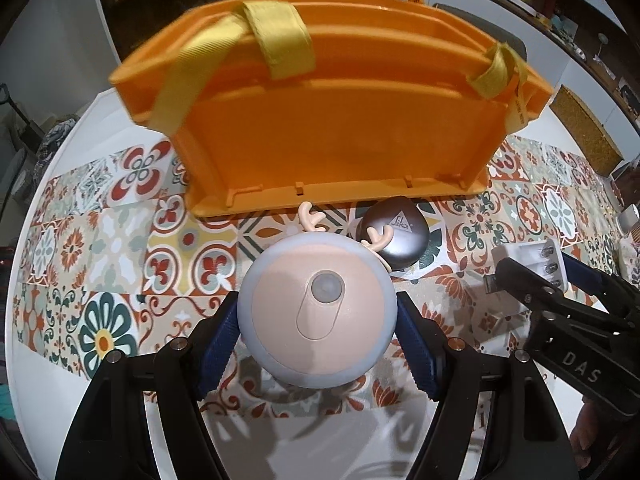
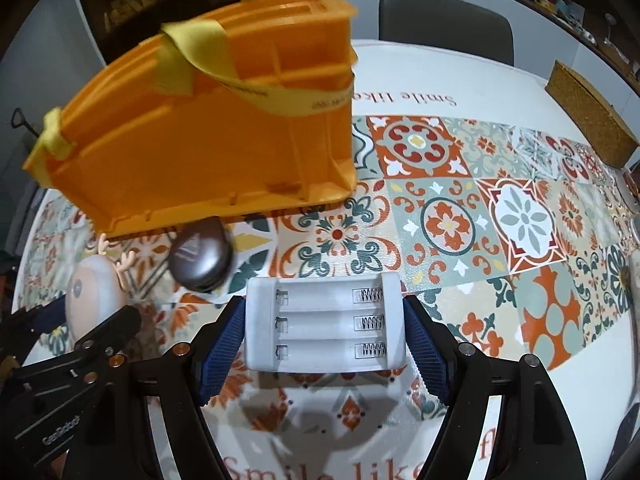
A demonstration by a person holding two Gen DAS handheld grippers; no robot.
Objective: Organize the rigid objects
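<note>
My left gripper (image 1: 317, 320) is shut on a round grey and peach reindeer gadget (image 1: 316, 312) with small antlers, held above the patterned table. My right gripper (image 2: 324, 322) is shut on a white three-slot battery holder (image 2: 324, 322); it also shows in the left wrist view (image 1: 538, 264). The reindeer gadget appears at the left of the right wrist view (image 2: 94, 292). An orange plastic basket (image 1: 320, 120) with yellow straps stands just beyond both grippers, also in the right wrist view (image 2: 200, 132). A dark grey round case (image 1: 394, 236) lies in front of the basket, also in the right wrist view (image 2: 200, 258).
A tiled-pattern mat (image 2: 480, 220) covers the white round table (image 2: 460, 80). A cork block (image 2: 588, 120) sits at the far right edge. A dark chair (image 2: 444, 26) stands behind the table. Shelves line the back wall.
</note>
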